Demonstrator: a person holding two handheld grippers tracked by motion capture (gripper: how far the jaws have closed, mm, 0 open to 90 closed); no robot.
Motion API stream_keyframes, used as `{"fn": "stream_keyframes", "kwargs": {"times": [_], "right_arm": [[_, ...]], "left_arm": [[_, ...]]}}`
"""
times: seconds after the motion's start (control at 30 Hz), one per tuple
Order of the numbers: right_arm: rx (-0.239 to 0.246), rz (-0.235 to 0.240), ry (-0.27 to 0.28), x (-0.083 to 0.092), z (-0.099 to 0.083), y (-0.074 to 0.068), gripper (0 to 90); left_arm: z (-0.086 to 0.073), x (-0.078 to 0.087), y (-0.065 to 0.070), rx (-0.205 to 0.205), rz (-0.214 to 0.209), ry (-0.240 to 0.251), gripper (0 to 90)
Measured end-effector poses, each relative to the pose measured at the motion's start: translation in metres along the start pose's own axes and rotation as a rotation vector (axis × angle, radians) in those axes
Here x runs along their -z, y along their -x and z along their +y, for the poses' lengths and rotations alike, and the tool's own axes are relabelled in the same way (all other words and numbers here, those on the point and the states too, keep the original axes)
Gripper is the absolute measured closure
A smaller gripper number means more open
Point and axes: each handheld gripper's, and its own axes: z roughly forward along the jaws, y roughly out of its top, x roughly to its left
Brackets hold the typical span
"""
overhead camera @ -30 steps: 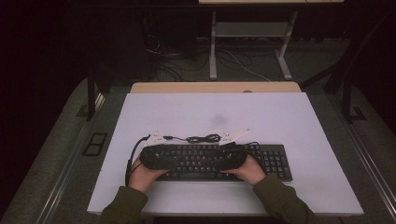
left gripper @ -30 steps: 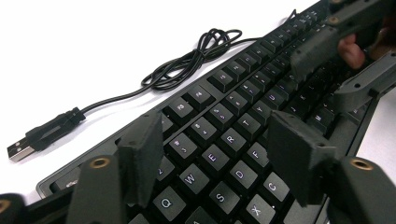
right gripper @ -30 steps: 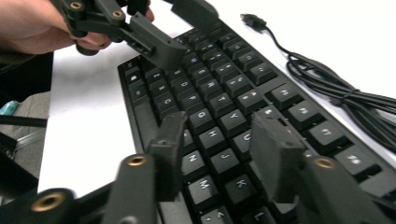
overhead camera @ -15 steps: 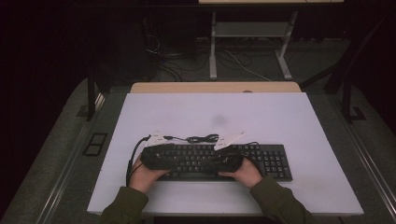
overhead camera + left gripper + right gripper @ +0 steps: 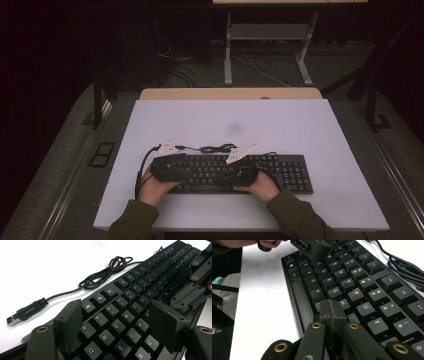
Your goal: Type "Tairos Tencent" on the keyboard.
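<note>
Keyboard (image 5: 235,172) lies along the near edge of the bench (image 5: 280,125), its long axis running left to right across the person, nearer the left corner than the right, with the number pad stretching off to the person's right. Its cable (image 5: 100,277) loops in a loose tangle on the bare top just behind it, the plug (image 5: 13,320) lying free toward the bench's left edge.

Both tongs sit low over the letter keys, one at each end of that block. The left gripper (image 5: 117,327) stands partly open above the Q-W-E-R rows, holding nothing; its pads (image 5: 68,325) hover clear of the caps, so far as I can tell. The right gripper (image 5: 332,315) has just been closing and its jaws now meet, nothing caught between them, the joined tip pointing down at the keys around H and J, close to touching or already on one.

I'd judge the right one the nearer to a keypress: the key lies straight below its closed tip, so a short downward push would do it.
</note>
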Motion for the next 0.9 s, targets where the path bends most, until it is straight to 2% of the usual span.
{"fn": "stream_keyframes", "kwargs": {"times": [0.13,0.53,0.83,0.9], "right_arm": [[0.006,-0.006,-0.019,-0.0021,-0.0003,-0.0011,89.5],[0.001,-0.004,-0.019,-0.0010,0.0004,-0.0008,89.5],[-0.002,-0.004,0.007,0.0043,0.0017,0.0009,89.3],[-0.012,0.001,0.018,0.0066,0.0020,0.0017,87.0]], "left_arm": [[0.0000,-0.0001,0.0002,0.000,0.000,-0.002,26.6],[0.0003,-0.0005,0.0011,-0.002,0.001,-0.002,26.7],[0.0020,-0.0011,0.0018,-0.007,-0.002,-0.006,28.0],[0.0028,-0.0018,0.0023,-0.008,-0.006,-0.004,29.1]]}}
